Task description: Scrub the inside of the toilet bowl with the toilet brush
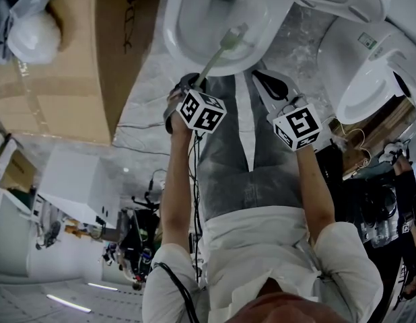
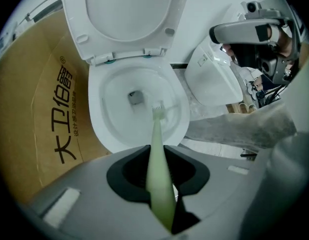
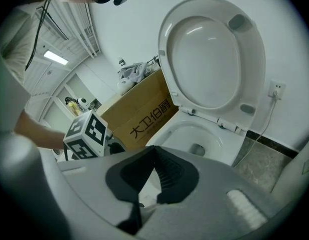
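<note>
The white toilet bowl stands at the top of the head view with its lid raised. A pale green toilet brush runs from my left gripper up into the bowl. Its bristle head rests low on the bowl's inner wall, just right of the drain hole. The left gripper is shut on the brush handle. My right gripper hangs just outside the bowl's front rim, to the right. In its own view the right gripper is shut with nothing in it.
A large brown cardboard box stands close against the toilet's left side. A second white toilet sits to the right. The person's grey trouser legs reach up to the bowl's front. Cables trail over the marble floor.
</note>
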`<state>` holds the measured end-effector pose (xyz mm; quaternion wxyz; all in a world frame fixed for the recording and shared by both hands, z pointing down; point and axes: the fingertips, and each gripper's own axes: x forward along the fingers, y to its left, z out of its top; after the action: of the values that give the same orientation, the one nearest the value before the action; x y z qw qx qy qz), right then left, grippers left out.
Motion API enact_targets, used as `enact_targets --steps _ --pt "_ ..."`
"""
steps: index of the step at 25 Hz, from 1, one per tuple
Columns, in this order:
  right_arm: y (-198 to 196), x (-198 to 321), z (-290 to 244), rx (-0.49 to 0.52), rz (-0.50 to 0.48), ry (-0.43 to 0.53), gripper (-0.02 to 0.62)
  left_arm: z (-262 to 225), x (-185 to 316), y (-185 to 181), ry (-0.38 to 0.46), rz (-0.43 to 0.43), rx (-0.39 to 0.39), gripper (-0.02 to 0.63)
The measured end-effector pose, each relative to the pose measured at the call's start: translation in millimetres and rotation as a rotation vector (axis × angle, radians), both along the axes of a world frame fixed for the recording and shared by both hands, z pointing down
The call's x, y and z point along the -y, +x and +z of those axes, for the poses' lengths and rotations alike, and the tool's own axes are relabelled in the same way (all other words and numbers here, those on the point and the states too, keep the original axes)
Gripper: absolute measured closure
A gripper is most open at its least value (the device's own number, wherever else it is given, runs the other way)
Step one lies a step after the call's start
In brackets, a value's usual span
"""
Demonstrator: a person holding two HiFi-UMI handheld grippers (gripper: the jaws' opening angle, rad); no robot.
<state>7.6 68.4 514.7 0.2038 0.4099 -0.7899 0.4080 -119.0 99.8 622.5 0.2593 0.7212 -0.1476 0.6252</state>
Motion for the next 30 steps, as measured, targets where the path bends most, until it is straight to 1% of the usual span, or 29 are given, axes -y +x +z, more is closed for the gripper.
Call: enact_targets --steps 6,12,17,30 --pt "-1.4 0.8 2.3 -0.001 -0.014 -0.004 0.592 5.8 0.0 -22.2 0.014 -0.021 0.053 0.506" --pt "-7.0 1.0 8.2 0.000 -0.036 -0.015 0.592 16.7 6.1 -30.3 0.044 -0.097 0.089 0.506" --pt "-9.1 1.6 11.6 0.005 -0.048 -0.025 0.592 29.1 13.0 -28.3 0.064 -0.140 0.115 0.506" --pt "-1.4 4.9 20.2 0.009 -0.055 -0.044 0.592 67.5 32.0 -10.6 0.082 -0.162 0.160 0.506"
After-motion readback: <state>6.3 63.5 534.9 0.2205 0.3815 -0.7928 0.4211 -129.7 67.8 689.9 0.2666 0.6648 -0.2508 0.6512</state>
